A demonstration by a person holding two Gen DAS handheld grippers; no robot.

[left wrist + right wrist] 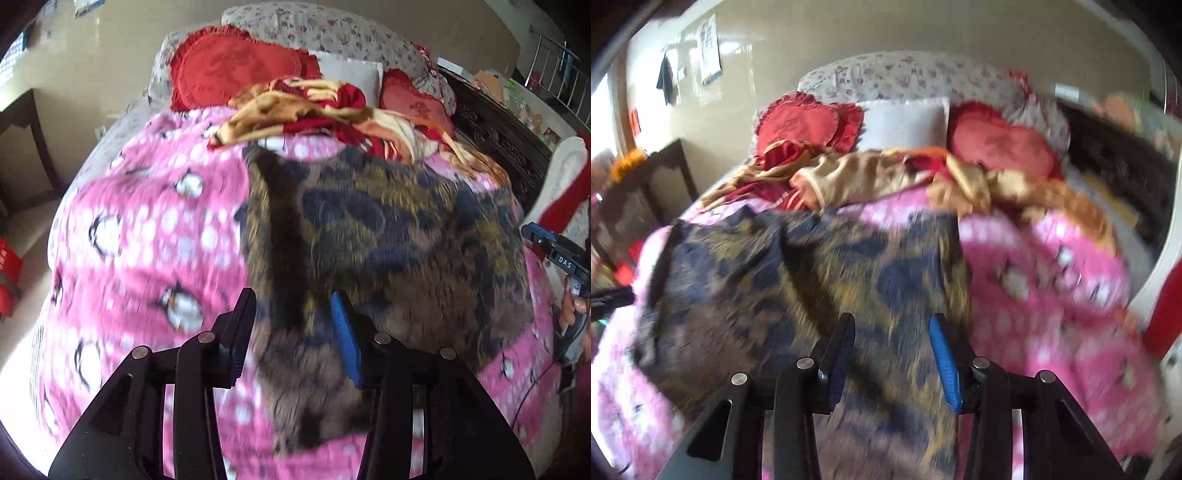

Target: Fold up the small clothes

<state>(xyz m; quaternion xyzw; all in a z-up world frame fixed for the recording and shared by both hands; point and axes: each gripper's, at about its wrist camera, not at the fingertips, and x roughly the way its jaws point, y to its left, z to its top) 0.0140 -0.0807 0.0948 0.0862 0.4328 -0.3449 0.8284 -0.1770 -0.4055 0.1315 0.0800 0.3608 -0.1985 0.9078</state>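
Observation:
A dark brown and navy patterned garment (388, 240) lies spread on a pink penguin blanket (147, 240) on a bed. My left gripper (295, 325) is open, its fingers above the garment's near left part, holding nothing. The right gripper (543, 240) shows at the right edge of the left wrist view, held in a hand. In the right wrist view the garment (812, 277) covers the left and middle, and my right gripper (892, 347) is open above its near edge, empty. Both views are blurred by motion.
Red heart cushions (236, 66), a white pillow (351, 74) and a crumpled red and gold cloth (314, 114) lie at the bed's head. A dark carved wooden bed side (498, 136) is on the right. A dark wooden stand (665, 177) is at the left.

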